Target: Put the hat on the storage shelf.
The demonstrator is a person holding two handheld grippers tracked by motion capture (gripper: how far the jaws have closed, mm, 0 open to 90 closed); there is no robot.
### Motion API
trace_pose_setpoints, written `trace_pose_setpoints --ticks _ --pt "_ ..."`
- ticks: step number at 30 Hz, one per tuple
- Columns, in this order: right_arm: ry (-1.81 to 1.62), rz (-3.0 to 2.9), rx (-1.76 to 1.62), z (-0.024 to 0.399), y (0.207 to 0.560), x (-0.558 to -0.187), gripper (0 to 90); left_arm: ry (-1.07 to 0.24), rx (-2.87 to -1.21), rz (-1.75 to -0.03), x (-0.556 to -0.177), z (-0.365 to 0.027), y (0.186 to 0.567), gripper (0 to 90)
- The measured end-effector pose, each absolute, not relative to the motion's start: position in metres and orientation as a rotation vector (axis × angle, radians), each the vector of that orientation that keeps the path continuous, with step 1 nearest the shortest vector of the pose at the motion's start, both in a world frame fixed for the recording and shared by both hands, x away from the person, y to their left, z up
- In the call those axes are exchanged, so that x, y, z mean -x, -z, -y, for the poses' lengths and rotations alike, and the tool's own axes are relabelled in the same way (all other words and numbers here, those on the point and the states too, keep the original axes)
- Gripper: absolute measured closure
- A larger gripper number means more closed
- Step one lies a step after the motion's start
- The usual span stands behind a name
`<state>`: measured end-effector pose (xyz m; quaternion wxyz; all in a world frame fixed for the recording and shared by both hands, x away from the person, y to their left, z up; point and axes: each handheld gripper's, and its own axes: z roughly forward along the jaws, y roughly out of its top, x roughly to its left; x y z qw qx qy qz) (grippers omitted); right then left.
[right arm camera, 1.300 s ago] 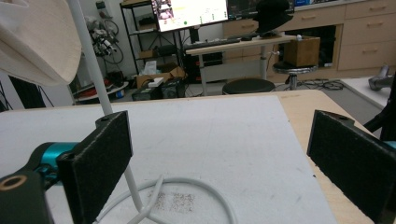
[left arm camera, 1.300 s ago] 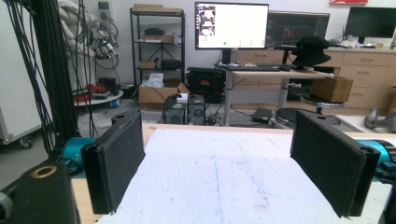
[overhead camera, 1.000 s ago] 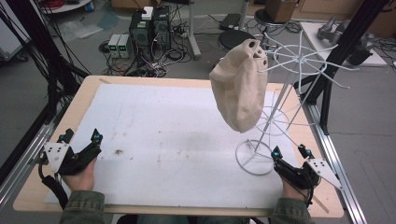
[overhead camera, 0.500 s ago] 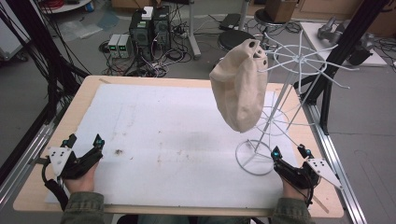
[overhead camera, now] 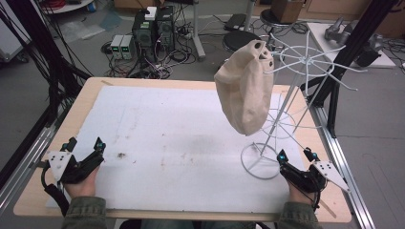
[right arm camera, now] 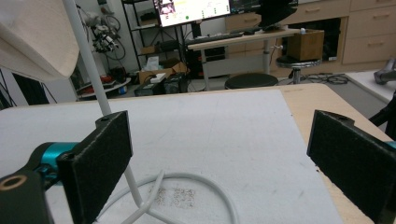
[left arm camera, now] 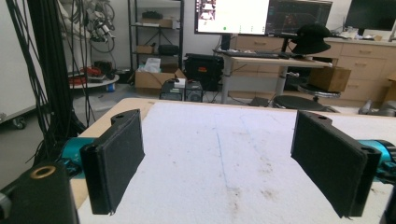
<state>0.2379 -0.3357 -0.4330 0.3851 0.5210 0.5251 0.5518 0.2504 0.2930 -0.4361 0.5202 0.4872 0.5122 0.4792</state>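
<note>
A wooden worktop point(overhead camera: 62, 129) carries a white foam mat point(overhead camera: 172, 143) with brownish smudges near its middle and near-left part. On the right side of the mat stands a white wire rack point(overhead camera: 291, 95): a ring base resting on the mat, a slanted pole, and thin spokes spreading out at the top and halfway up. A beige cloth bag point(overhead camera: 244, 88) hangs from the upper spokes at the left side of the rack, clear of the mat, its rounded bottom pointing down and its top edge showing two dark holes. What the bag holds cannot be told; its mouth is not open to the high view.

The left tongs point(overhead camera: 85, 149) sit at the near-left corner, low over the mat's left edge, held by a hand point(overhead camera: 81, 183) in an olive sleeve. In the left gripper view the left tongs point(left arm camera: 219, 163) stand wide open, the two black padded jaws well apart with only bare mat between them.

The right tongs point(overhead camera: 296, 155) sit at the near-right corner, just beside the ring base of the rack on its near-right side. In the right gripper view the right tongs point(right arm camera: 217, 163) are likewise spread wide and grip nothing; the rack's ring base point(right arm camera: 196, 179) and pole lie ahead between and behind the jaws, and a corner of the bag point(right arm camera: 35, 37) hangs at upper left.

Beyond the worktop are computer boxes point(overhead camera: 153, 26) and cables on the floor.
</note>
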Motion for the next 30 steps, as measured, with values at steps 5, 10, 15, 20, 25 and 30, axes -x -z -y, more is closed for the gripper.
trace_pose_setpoints --ticks 5,10,15,20,25,30 --pt "-1.416 -1.330 -1.331 0.336 0.433 -0.238 5.9 -1.132 -1.179 -1.213 -0.251 -0.291 0.436 17.6" --pt "-1.411 -1.339 -1.333 0.336 0.433 -0.238 5.9 -1.126 -1.171 -1.219 -0.252 -0.292 0.437 18.0" --pt "-1.411 -1.347 -1.334 0.336 0.434 -0.238 5.9 -1.118 -1.148 -1.228 -0.252 -0.297 0.436 18.2" --pt "-1.411 -1.343 -1.339 0.335 0.434 -0.239 5.9 -1.104 -1.131 -1.248 -0.252 -0.303 0.436 18.5" --pt "-1.409 -1.349 -1.339 0.336 0.434 -0.239 5.9 -1.102 -1.137 -1.240 -0.253 -0.301 0.436 18.8" --pt "-1.411 -1.354 -1.337 0.336 0.434 -0.240 5.9 -1.104 -1.138 -1.237 -0.253 -0.301 0.436 19.1"
